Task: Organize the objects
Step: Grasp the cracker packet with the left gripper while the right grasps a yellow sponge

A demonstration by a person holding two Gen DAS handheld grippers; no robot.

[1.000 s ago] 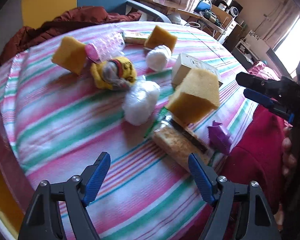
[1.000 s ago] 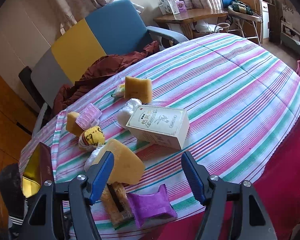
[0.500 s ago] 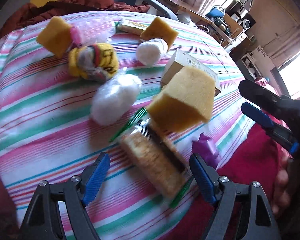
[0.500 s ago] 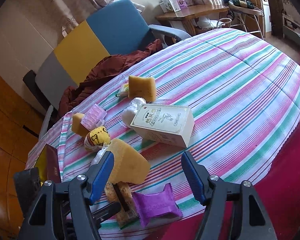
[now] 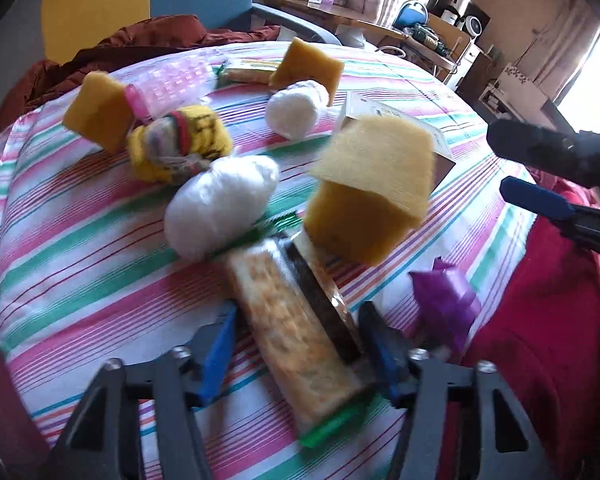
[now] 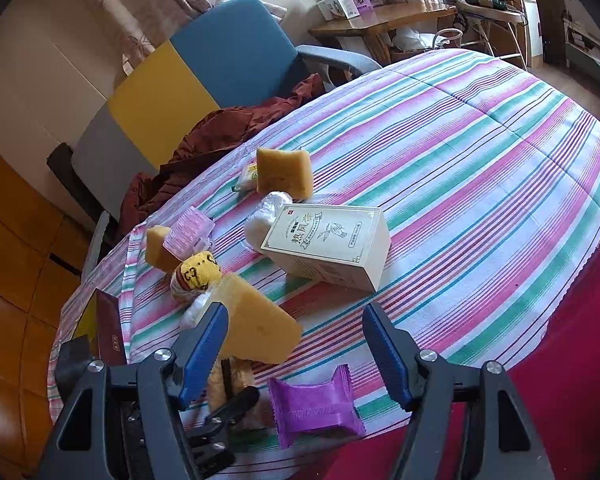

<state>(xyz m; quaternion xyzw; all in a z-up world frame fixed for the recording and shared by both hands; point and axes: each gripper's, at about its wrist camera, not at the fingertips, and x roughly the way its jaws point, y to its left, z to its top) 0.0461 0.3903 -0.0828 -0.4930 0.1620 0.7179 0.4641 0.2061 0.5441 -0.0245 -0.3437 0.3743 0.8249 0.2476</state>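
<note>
A cracker packet (image 5: 300, 320) lies near the striped surface's (image 5: 80, 248) edge, between the closing jaws of the left gripper (image 5: 296, 354), beside a yellow sponge (image 5: 372, 196). The right gripper (image 6: 296, 354) hovers spread, holding nothing.

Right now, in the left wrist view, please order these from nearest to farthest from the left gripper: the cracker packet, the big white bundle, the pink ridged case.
1. Cracker packet: between the closing jaws of the left gripper.
2. Big white bundle: middle of the table, left of the packet's far end.
3. Pink ridged case: far side, upper left.
</note>
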